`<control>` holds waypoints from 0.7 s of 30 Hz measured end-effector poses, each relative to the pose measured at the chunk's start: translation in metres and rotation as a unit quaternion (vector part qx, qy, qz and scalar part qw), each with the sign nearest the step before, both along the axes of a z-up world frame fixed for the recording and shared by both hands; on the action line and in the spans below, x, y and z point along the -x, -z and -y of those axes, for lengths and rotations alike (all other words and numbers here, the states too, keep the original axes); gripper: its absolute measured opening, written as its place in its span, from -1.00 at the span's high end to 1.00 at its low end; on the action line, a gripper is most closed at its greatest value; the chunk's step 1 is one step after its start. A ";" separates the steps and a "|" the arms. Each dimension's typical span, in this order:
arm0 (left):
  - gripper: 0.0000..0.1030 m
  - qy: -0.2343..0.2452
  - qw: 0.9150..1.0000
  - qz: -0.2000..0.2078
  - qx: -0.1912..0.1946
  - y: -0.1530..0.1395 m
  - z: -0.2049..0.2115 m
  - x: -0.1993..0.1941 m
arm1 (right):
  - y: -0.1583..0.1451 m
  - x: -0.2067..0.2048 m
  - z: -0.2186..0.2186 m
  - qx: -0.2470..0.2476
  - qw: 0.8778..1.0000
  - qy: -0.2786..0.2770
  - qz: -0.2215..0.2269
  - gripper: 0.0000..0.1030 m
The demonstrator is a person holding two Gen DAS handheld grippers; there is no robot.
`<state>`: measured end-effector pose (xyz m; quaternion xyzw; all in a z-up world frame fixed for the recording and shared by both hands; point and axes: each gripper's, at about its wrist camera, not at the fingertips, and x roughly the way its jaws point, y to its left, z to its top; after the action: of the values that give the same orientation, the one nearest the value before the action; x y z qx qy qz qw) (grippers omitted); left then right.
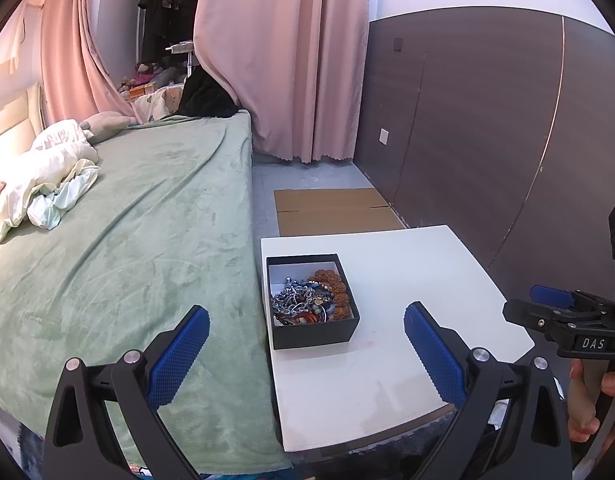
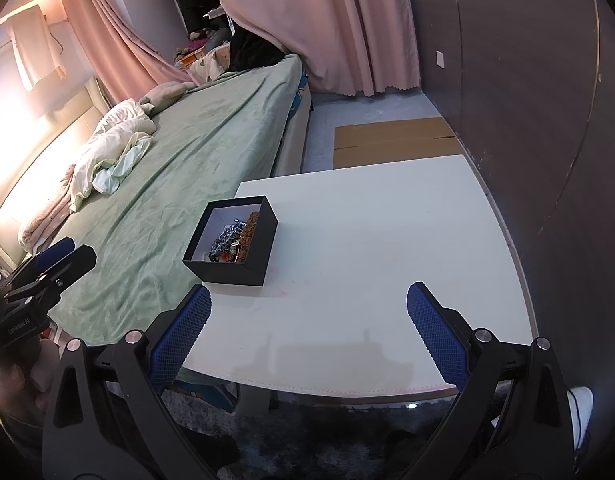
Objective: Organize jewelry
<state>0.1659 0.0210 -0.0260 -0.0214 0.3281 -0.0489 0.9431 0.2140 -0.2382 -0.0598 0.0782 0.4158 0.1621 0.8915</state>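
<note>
Left tongs (image 1: pixel 306 330): black frame, blue ribbed pads spread wide, nothing between them; hovering over the desk's near edge.
Right tongs (image 2: pixel 309 308): same build, pads spread wide, empty; above the desk front.
Count: two tongs, one box, one desk.
Black square cardboard box (image 1: pixel 312 300): open-topped, white-lined, on the white rectangular desk (image 1: pixel 407 280) at its bed-side edge.
Contents: tangled silver chains and brown bead jewelry (image 1: pixel 307 298).
Left view only: looks down into the box.
Right view only: box's outer side wall, jewelry partly hidden.
Beside desk: green-blanketed bed (image 1: pixel 127 240); flat brown cardboard sheet (image 1: pixel 331 210) on floor.
</note>
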 end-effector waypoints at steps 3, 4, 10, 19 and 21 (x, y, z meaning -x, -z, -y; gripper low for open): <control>-0.84 0.000 1.000 0.001 0.000 0.000 -0.001 0.000 | 0.001 0.000 0.001 0.001 1.000 0.000 0.000 -0.90; -0.84 0.000 1.000 0.000 0.000 0.000 -0.001 0.000 | 0.001 0.000 0.001 0.001 1.000 0.000 0.000 -0.90; -0.84 0.000 1.000 0.000 0.001 0.000 0.000 -0.001 | 0.007 -0.005 0.006 0.008 1.000 0.005 -0.004 -0.90; -0.84 -0.001 1.000 -0.003 0.004 0.000 -0.001 -0.005 | 0.016 -0.016 0.006 0.015 1.000 0.009 -0.011 -0.90; -0.84 -0.001 1.000 -0.005 0.005 0.001 -0.001 -0.007 | 0.017 -0.017 0.005 0.014 1.000 0.008 -0.011 -0.90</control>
<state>0.1733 0.0224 -0.0274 -0.0264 0.3323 -0.0491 0.9415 0.2306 -0.2437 -0.0764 0.0711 0.4269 0.1481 0.8893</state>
